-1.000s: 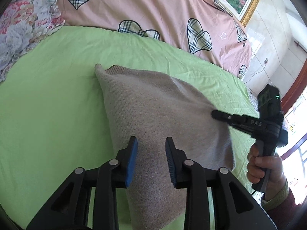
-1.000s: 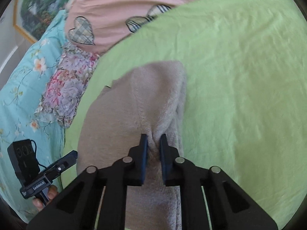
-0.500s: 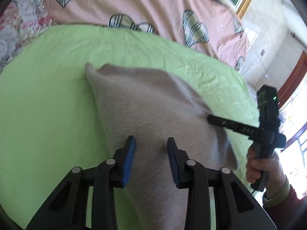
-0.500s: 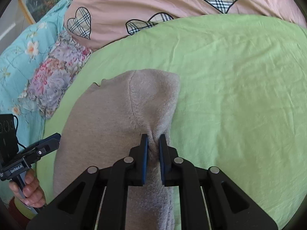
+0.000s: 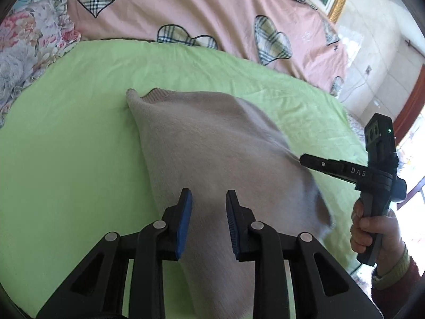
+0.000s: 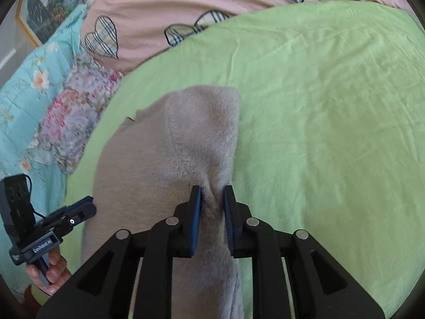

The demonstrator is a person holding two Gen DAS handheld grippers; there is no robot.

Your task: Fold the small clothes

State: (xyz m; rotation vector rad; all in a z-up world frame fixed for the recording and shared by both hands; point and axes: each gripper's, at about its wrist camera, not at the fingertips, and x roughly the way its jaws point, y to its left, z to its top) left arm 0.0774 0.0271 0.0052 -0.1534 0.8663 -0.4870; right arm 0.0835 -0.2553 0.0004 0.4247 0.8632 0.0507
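Note:
A beige knit garment [image 5: 207, 148] lies on the green sheet [image 5: 66, 146]. My left gripper [image 5: 208, 202] is open, its blue pads on either side of the garment's near part, not closed on it. My right gripper [image 6: 212, 194] has its jaws partly parted around a pinched ridge of the garment [image 6: 186, 138]; the fabric still bunches between the pads. In the left wrist view the right gripper [image 5: 305, 159] touches the garment's right edge. In the right wrist view the left gripper [image 6: 85, 207] sits at the garment's left edge.
A pink quilt with plaid hearts [image 5: 199, 8] lies along the far side of the bed. A floral cushion [image 6: 71, 122] and a teal floral cover [image 6: 24, 93] lie to the left. A framed picture [image 6: 55, 8] hangs behind. A wall and door [image 5: 385, 61] stand at right.
My right gripper's jaws have widened around the fabric ridge they were pinching. The left gripper stays open over the garment; the views have shifted slightly.

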